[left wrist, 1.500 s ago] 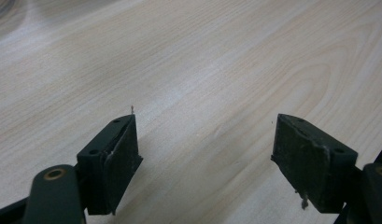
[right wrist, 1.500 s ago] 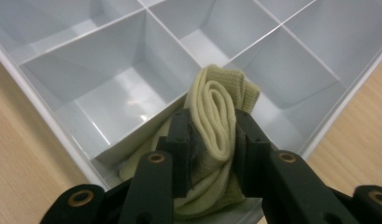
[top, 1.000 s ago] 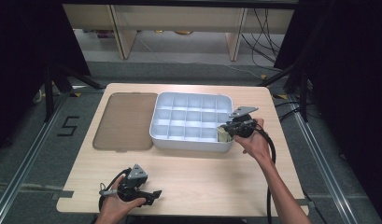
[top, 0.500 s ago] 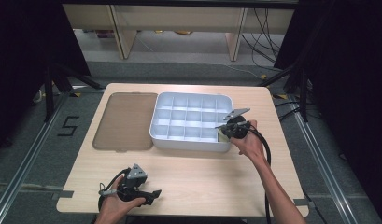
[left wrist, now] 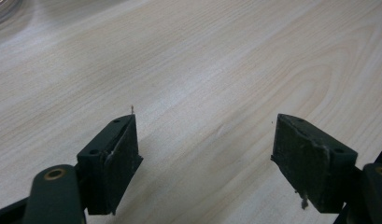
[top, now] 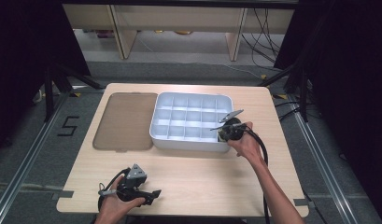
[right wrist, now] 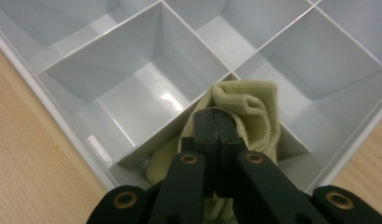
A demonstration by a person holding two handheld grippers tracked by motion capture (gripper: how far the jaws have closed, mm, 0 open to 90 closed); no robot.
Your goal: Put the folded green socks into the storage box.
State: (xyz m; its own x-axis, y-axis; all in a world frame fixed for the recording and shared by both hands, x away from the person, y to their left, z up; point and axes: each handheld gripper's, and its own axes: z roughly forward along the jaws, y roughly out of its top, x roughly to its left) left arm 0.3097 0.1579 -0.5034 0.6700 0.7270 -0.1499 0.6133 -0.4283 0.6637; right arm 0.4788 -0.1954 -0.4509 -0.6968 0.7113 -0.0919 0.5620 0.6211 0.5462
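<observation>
My right gripper (top: 224, 132) is over the near right corner of the white compartment tray (top: 188, 143), tilted down into it. In the right gripper view (right wrist: 218, 135) its two black jaws stand pressed flat together, and the pale yellow-green knitted cloth (right wrist: 247, 112) bunches up around and past their tips; whether a fold of it is actually pinched between the pads I cannot tell, since the jaws hide that spot. They have just been closing to this point. The cloth sits in the corner compartment at the tray's near right, heaped against the divider, with part of it trailing down under the gripper's body; the neighbouring compartments beside it and beyond it look bare and glossy. In the high view a small patch of the cloth (top: 222, 136) shows just under the gripper, inside the tray's near wall. My left gripper (top: 151, 194) rests low at the near left of the wooden table (top: 202, 177), well apart from the tray, pointing right. In the left gripper view (left wrist: 205, 154) its jaws stand wide apart with only bare wood grain between them. A brown translucent lid (top: 125, 121) lies flat on the table just left of the tray, touching or nearly touching its left wall.
</observation>
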